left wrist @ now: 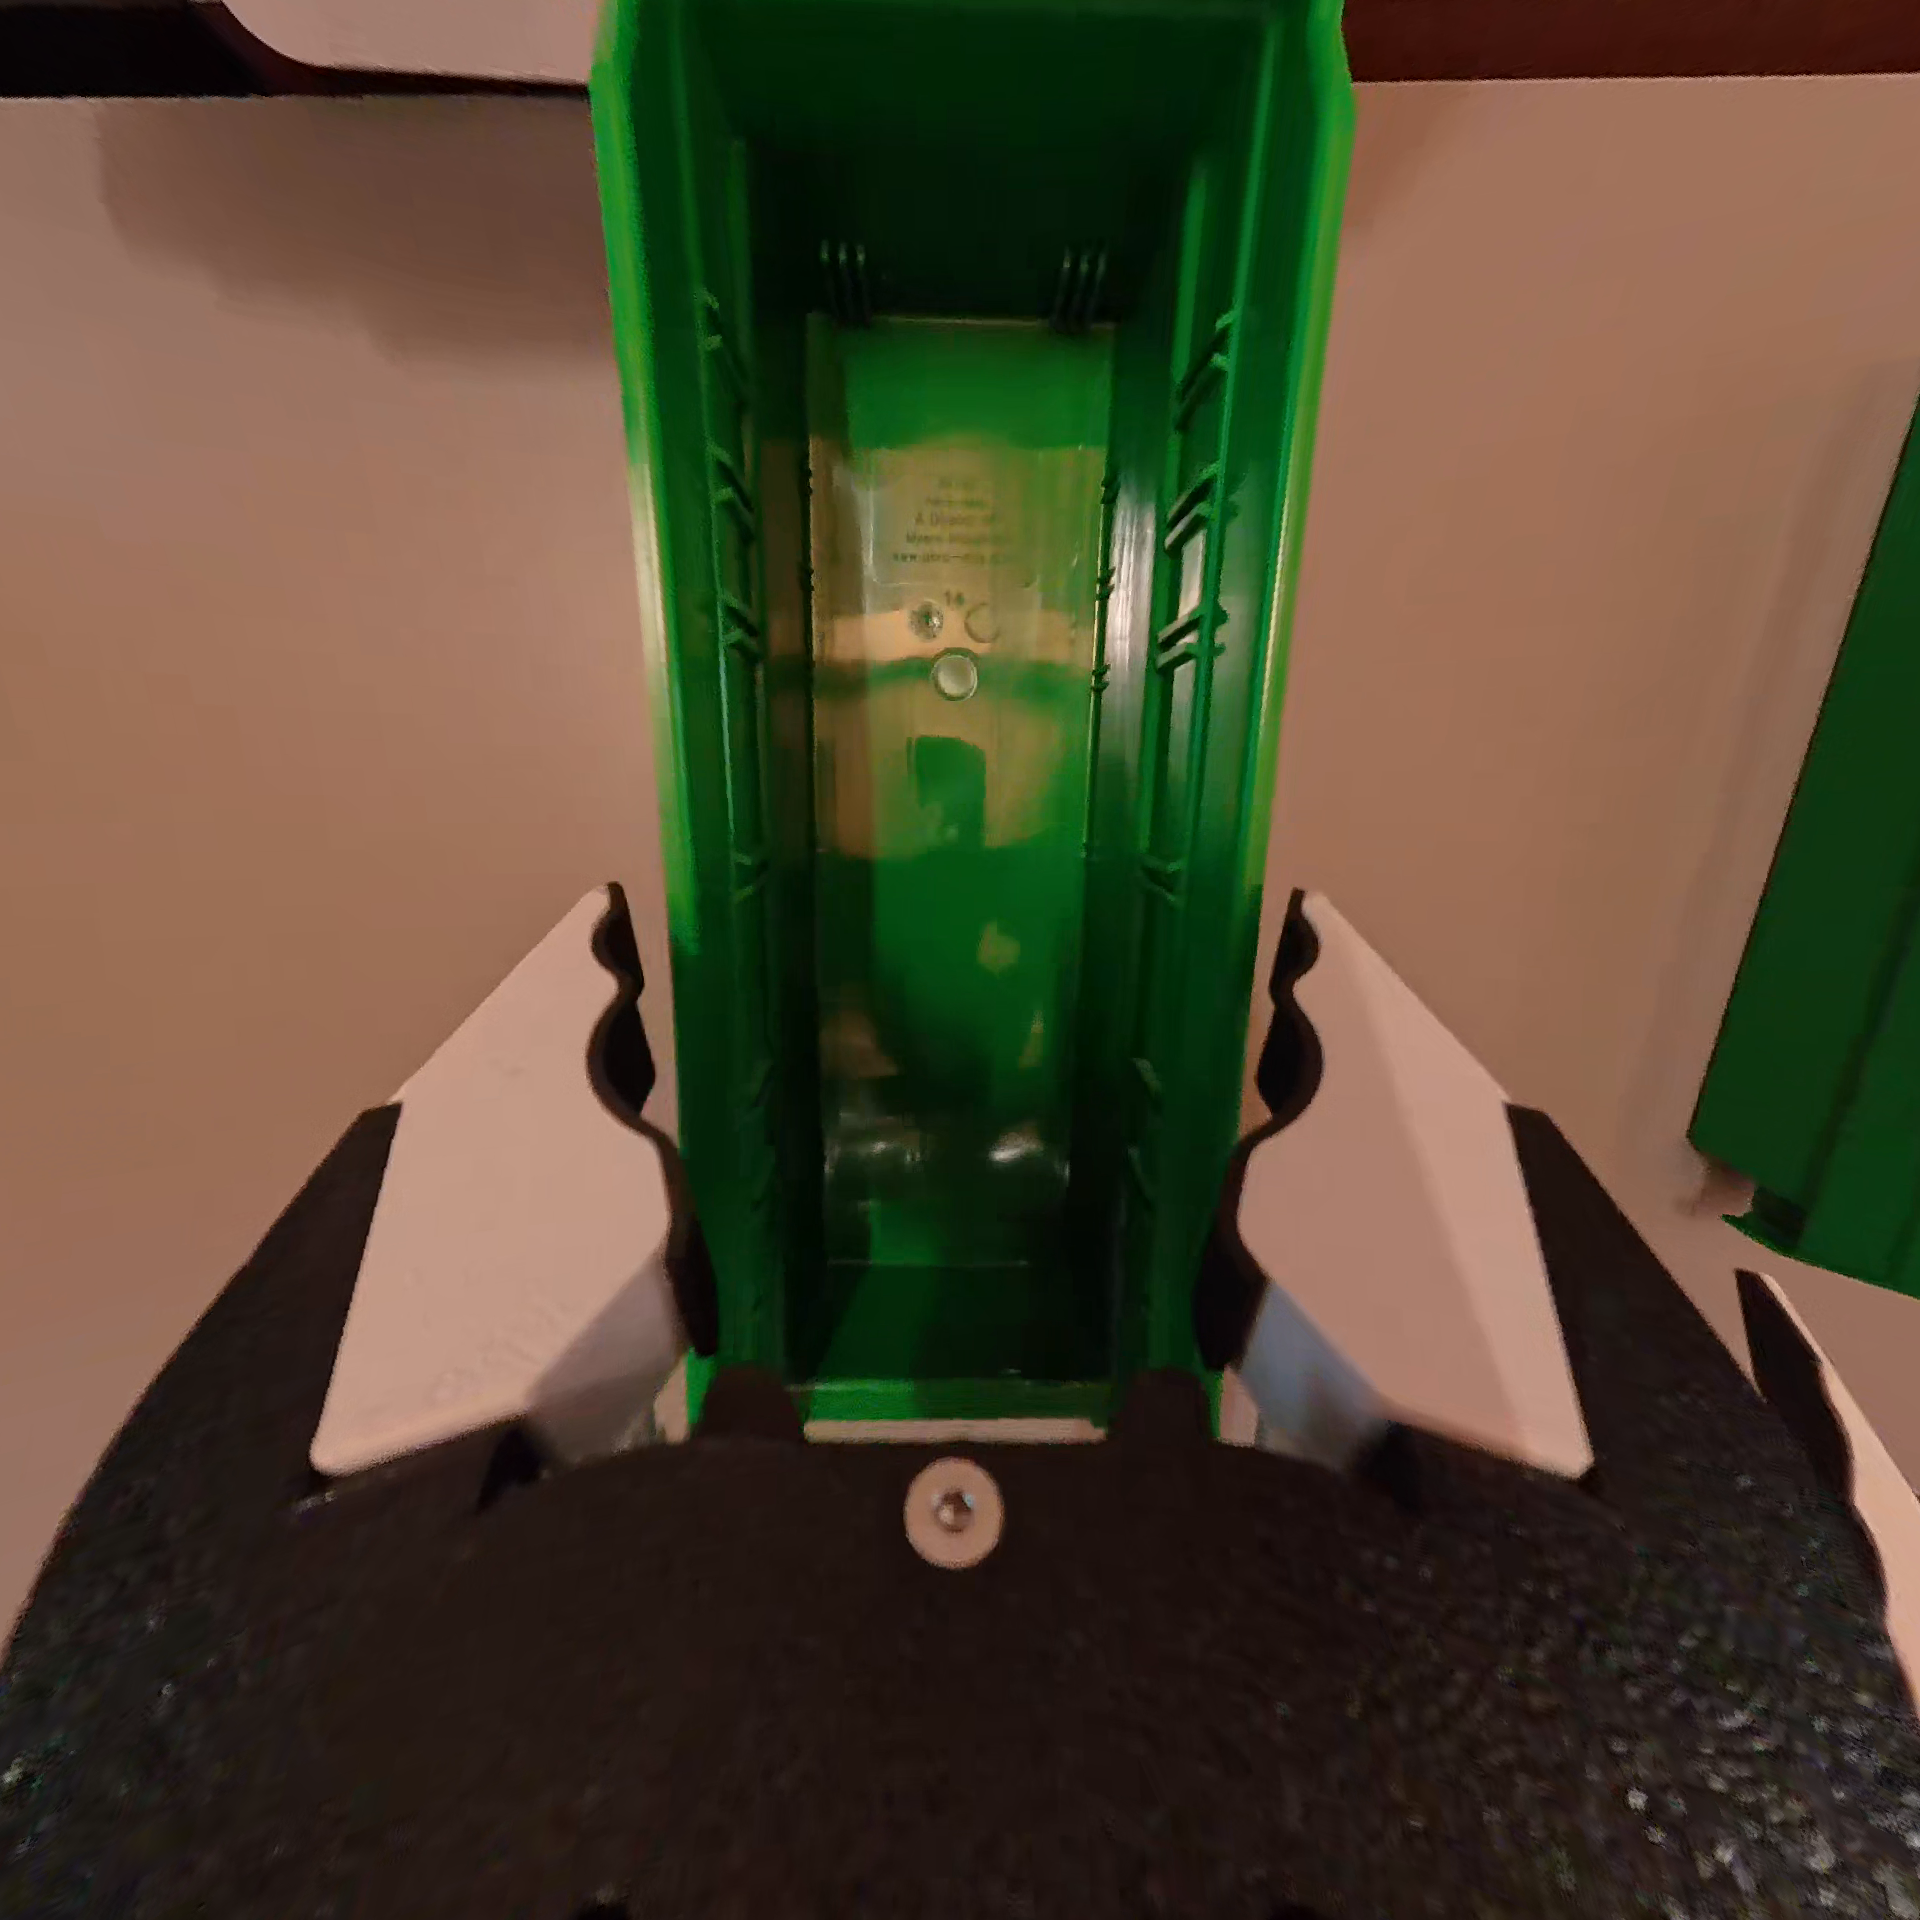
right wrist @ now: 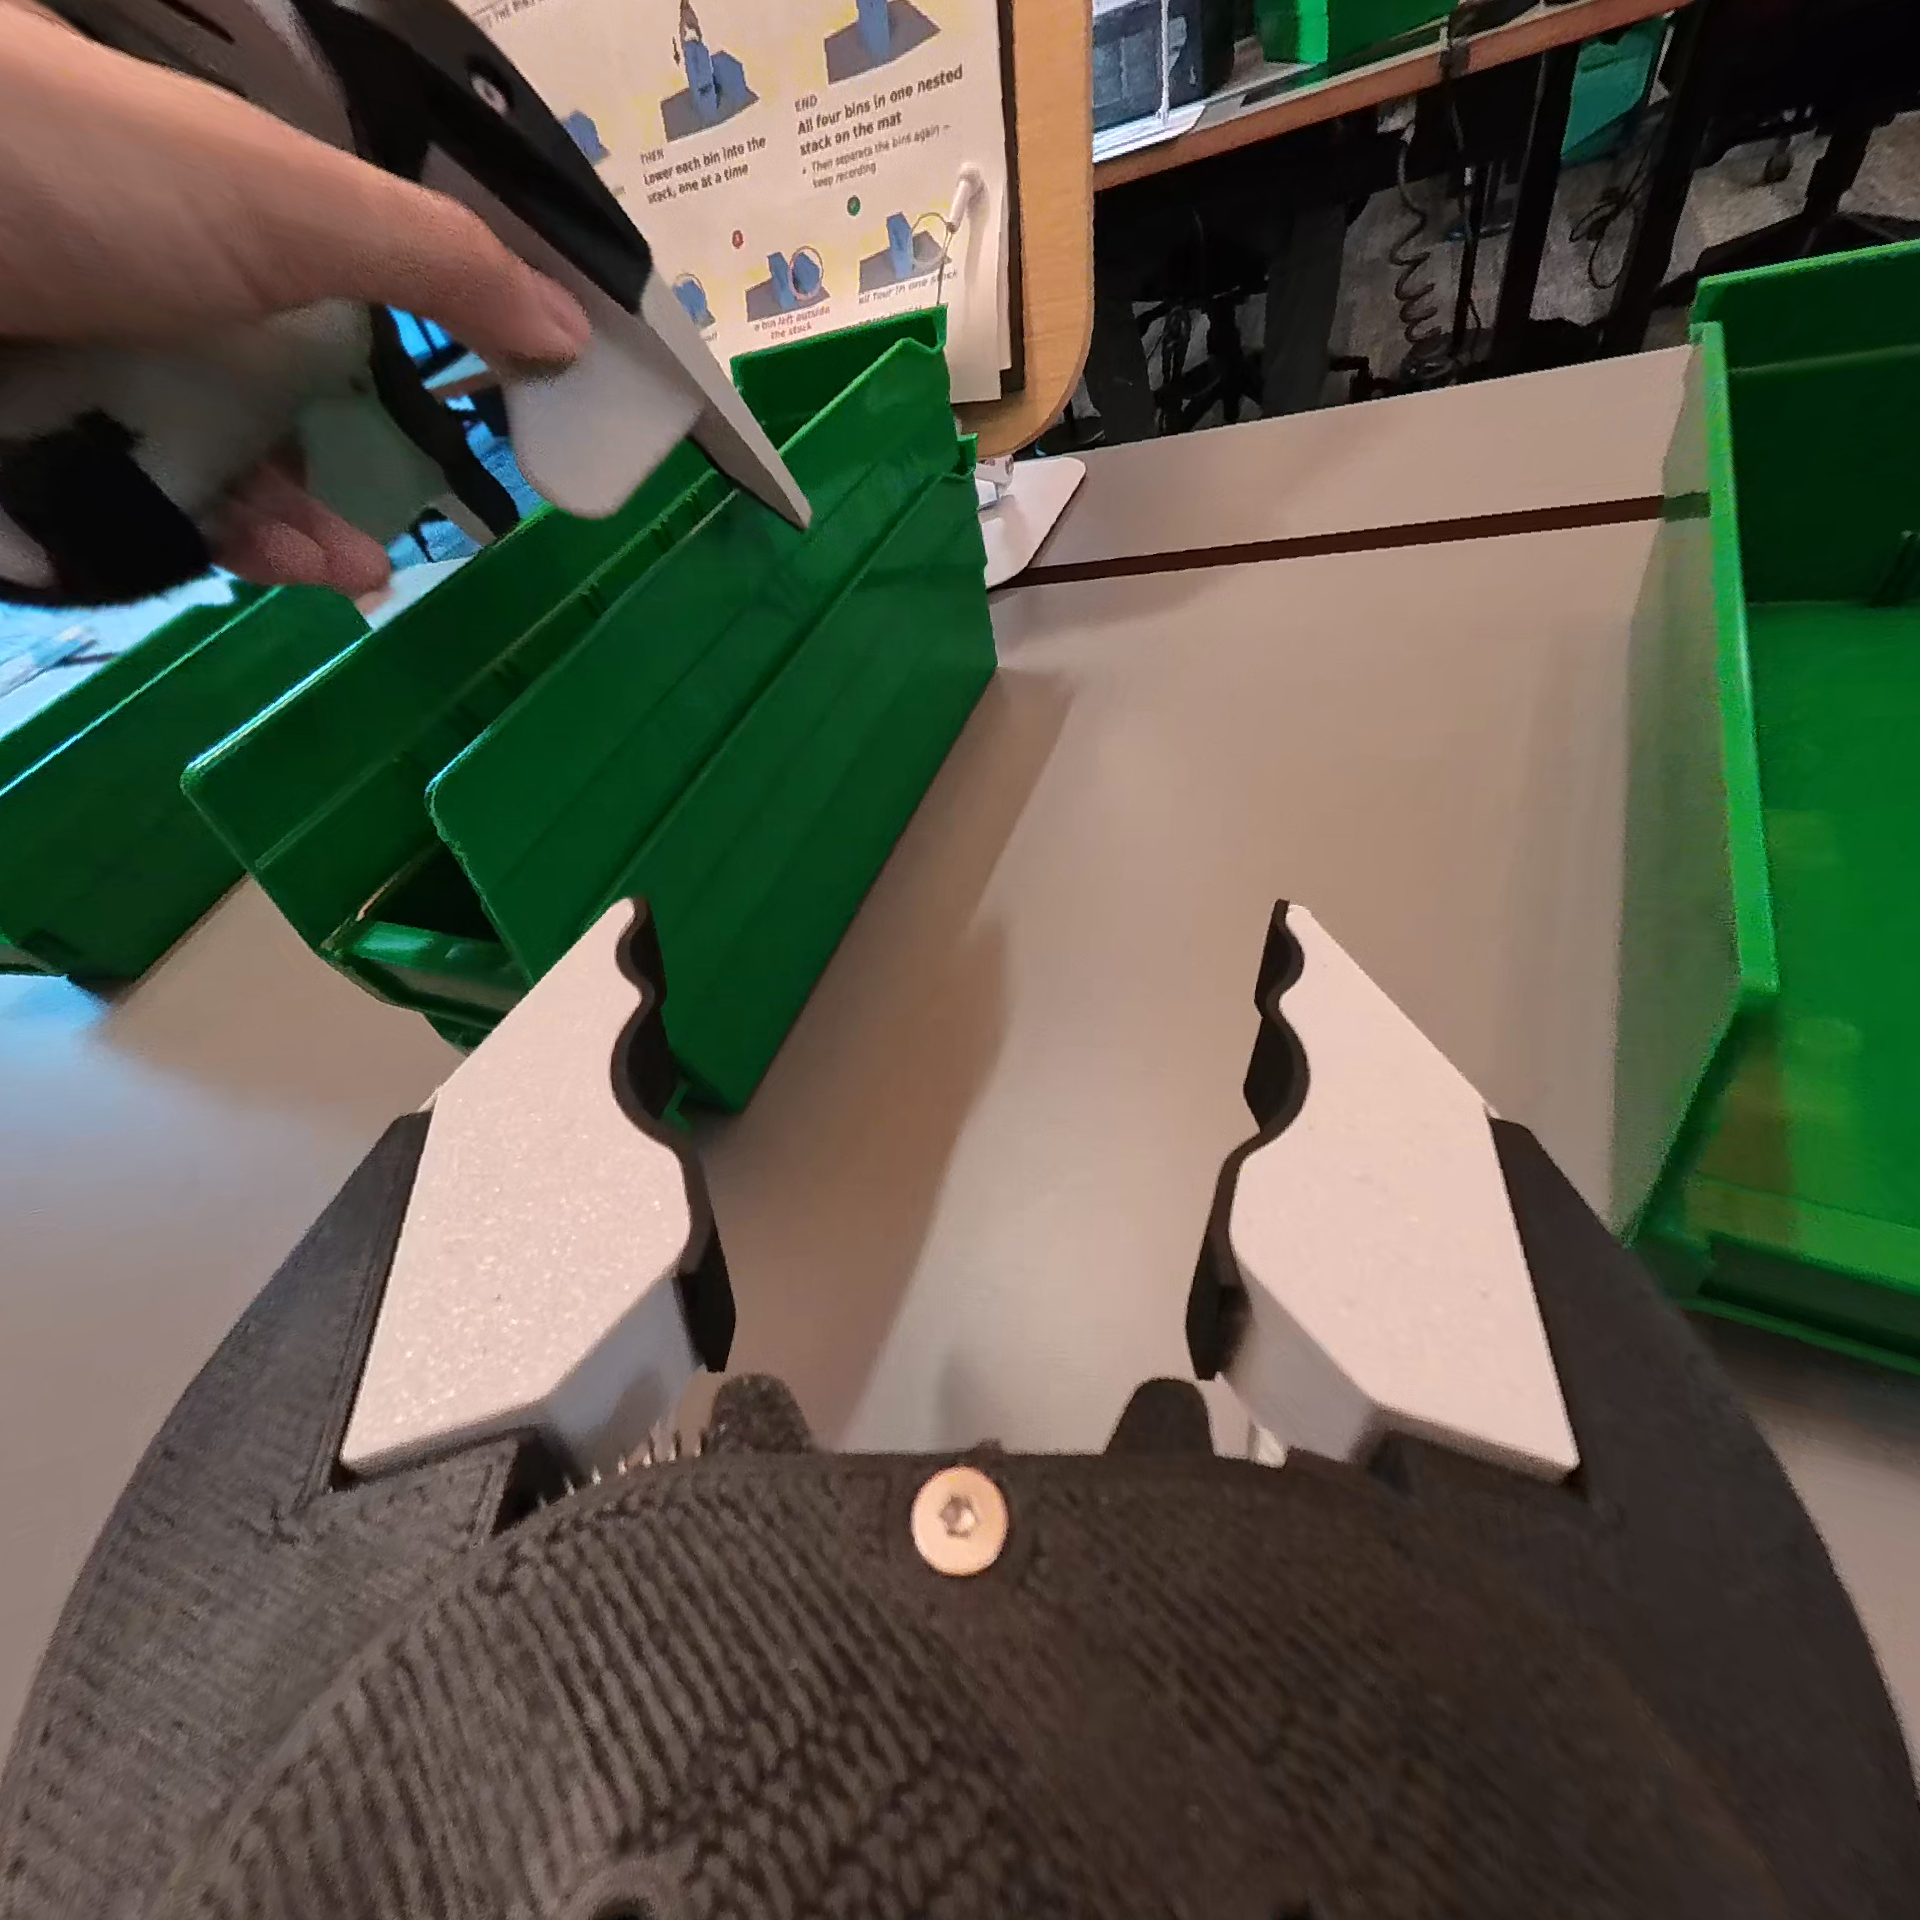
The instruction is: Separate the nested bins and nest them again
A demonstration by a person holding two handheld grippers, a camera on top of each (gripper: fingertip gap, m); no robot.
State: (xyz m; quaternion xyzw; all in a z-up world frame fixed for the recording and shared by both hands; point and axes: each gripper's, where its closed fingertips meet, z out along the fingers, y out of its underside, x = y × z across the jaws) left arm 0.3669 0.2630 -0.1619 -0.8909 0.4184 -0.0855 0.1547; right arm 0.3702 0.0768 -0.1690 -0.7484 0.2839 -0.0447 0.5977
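My left gripper [left wrist: 954,904] straddles the near end of a long narrow green bin [left wrist: 966,623]. Its jaws are wide apart, and the black pads press on both outer side walls. I look down into the empty inside of the bin. In the right wrist view the same bin [right wrist: 727,748] sits left of centre, tilted, with the hand-held left gripper [right wrist: 707,478] over its rim. I cannot tell whether another bin lies under it. My right gripper [right wrist: 956,925] is open and empty over the bare table [right wrist: 1195,727].
A wider green bin [right wrist: 1818,779] stands open at the right, and another green bin [right wrist: 104,779] lies at the far left. A bin side [left wrist: 1829,831] and a right-gripper fingertip [left wrist: 1787,1361] show in the left wrist view. An instruction poster [right wrist: 831,156] stands behind.
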